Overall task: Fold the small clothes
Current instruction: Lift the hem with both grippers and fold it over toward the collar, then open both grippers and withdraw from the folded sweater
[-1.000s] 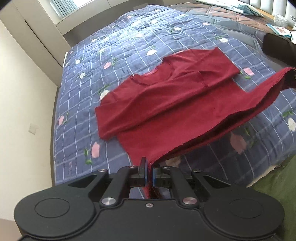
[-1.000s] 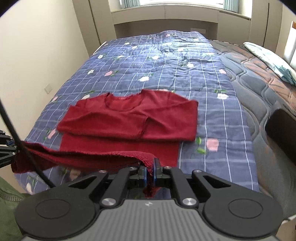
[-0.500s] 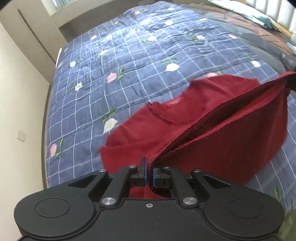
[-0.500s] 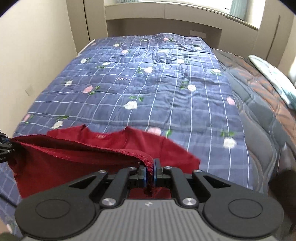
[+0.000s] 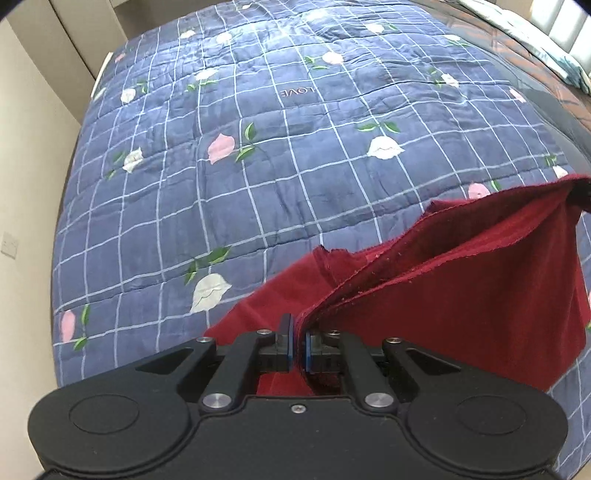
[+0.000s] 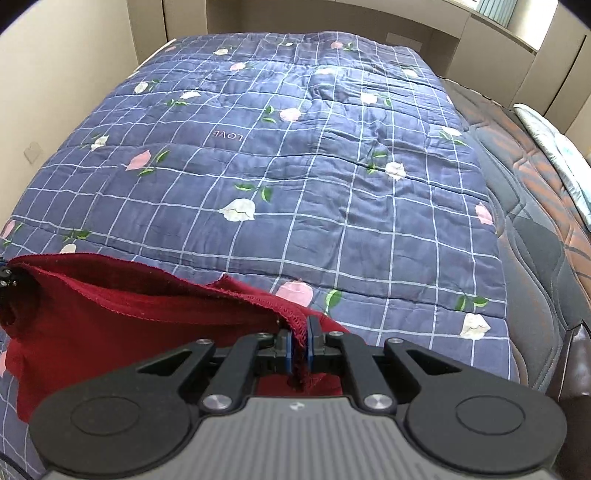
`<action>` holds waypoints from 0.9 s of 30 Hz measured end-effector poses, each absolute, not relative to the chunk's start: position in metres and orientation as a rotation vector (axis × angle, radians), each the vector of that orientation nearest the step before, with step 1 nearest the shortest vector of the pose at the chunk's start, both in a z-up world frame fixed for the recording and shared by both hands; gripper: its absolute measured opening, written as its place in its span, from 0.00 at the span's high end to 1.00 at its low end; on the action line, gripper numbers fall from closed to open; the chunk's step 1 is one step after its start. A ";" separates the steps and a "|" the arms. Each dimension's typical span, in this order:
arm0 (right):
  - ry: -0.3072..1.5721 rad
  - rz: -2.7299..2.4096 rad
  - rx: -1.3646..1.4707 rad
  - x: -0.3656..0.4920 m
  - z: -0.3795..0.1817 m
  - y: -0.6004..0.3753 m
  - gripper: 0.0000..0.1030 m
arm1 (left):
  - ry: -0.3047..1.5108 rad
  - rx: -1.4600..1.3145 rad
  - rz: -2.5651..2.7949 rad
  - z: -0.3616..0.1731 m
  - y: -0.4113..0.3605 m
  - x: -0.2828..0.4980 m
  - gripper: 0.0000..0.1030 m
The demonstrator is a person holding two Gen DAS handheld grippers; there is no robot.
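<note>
A dark red long-sleeved top (image 5: 461, 295) lies on a blue checked quilt (image 5: 277, 166), its hem lifted and doubled over toward the neckline. My left gripper (image 5: 299, 341) is shut on one corner of the hem. At the other corner my right gripper (image 6: 300, 343) is shut on the stitched edge of the same top (image 6: 110, 325). The hem hangs stretched between the two grippers, a little above the rest of the garment. The right gripper shows as a dark shape (image 5: 581, 195) at the right edge of the left wrist view. Most of the lower layer is hidden.
The flowered quilt (image 6: 295, 166) stretches far ahead of the top. A brown patterned mattress (image 6: 535, 206) and a light pillow (image 6: 554, 147) lie to the right. Cream walls and cupboards (image 6: 332, 18) close the room at left and behind the bed.
Both grippers have carried the hem forward over the top toward its neckline. The folded sleeves and collar, plainly visible before, are now covered by the lifted layer.
</note>
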State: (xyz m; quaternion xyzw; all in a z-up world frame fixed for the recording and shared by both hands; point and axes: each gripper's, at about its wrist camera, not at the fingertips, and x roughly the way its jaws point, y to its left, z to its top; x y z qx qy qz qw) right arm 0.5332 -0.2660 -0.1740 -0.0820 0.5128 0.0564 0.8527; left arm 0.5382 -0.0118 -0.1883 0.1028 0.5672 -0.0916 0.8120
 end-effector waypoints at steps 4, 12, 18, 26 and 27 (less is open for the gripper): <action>1.094 0.129 -0.187 0.539 -0.178 -0.260 0.87 | 1.213 0.214 -0.190 -0.194 -0.009 0.545 0.92; 1.093 0.082 -0.164 0.545 -0.172 -0.258 0.25 | 1.215 0.178 -0.060 -0.189 0.004 0.555 0.39; 1.047 0.037 -0.101 0.526 -0.150 -0.269 0.03 | 1.176 0.154 0.028 -0.171 0.013 0.542 0.15; 0.963 -0.021 0.037 0.452 -0.117 -0.289 0.00 | 1.175 0.031 0.090 -0.147 0.016 0.494 0.03; 0.963 -0.022 0.045 0.442 -0.115 -0.291 0.00 | 1.174 0.018 0.090 -0.145 0.014 0.486 0.01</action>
